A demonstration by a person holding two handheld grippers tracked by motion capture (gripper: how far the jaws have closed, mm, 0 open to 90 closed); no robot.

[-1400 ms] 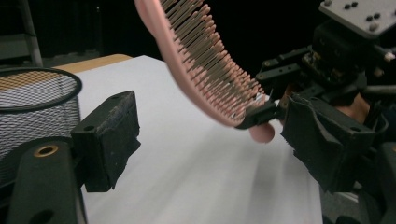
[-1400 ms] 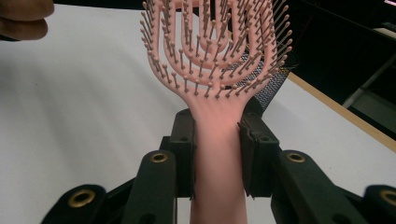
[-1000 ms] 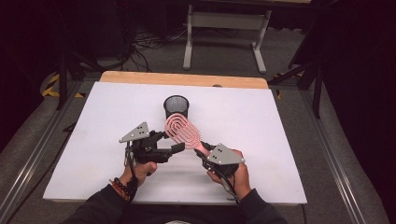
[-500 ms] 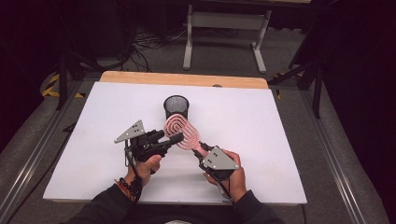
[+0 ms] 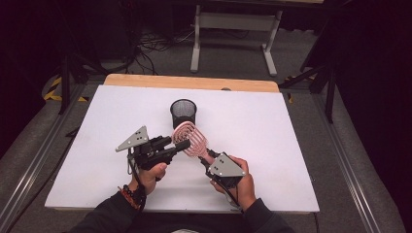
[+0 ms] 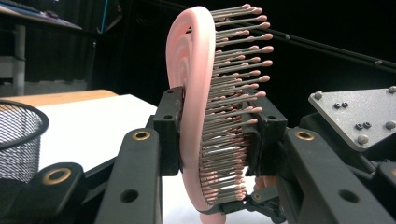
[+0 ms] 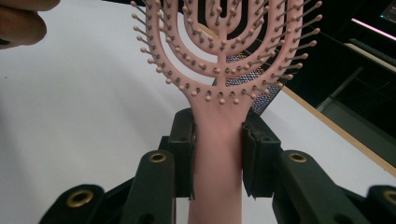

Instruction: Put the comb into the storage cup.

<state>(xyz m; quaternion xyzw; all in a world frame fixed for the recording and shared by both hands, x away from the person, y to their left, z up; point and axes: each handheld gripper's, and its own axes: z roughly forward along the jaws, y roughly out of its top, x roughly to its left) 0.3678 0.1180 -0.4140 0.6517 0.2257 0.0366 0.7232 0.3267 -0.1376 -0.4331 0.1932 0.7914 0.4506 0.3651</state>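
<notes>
Hairbrush (image 5: 191,138), pink, with open loops in its head and rows of bristles, held in the air over the middle of the desk (image 5: 291,145), a little toward your near edge.

Your right gripper (image 5: 212,165) has the handle. In the right gripper view its fingers (image 7: 183,149) are clamped on the pink handle (image 7: 217,154) from both sides, just below where the head widens, and the head rises straight up from them with the bristles facing the camera.

Your left gripper (image 5: 182,144) has the head. In the left gripper view the brush (image 6: 196,93) stands on edge between the fingers (image 6: 168,130): one finger presses on the smooth back, the other on the bristle tips. Fingers closed on the head, both in contact.

From the high view the brush slants from your right hand (image 5: 238,182) up and away toward the far edge, with the left gripper crossing in from the left side. Your left hand (image 5: 150,174) sits near the front edge, left of centre.

Black mesh cup (image 5: 183,112) stands upright on the desk just beyond the brush head, toward the far edge, near the centre line. Brush head close to the cup; whether they touch, you cannot tell from above. The cup's rim shows at the left of the left gripper view (image 6: 21,140).

Desk top is white with a wooden strip (image 5: 194,82) along the far edge.
</notes>
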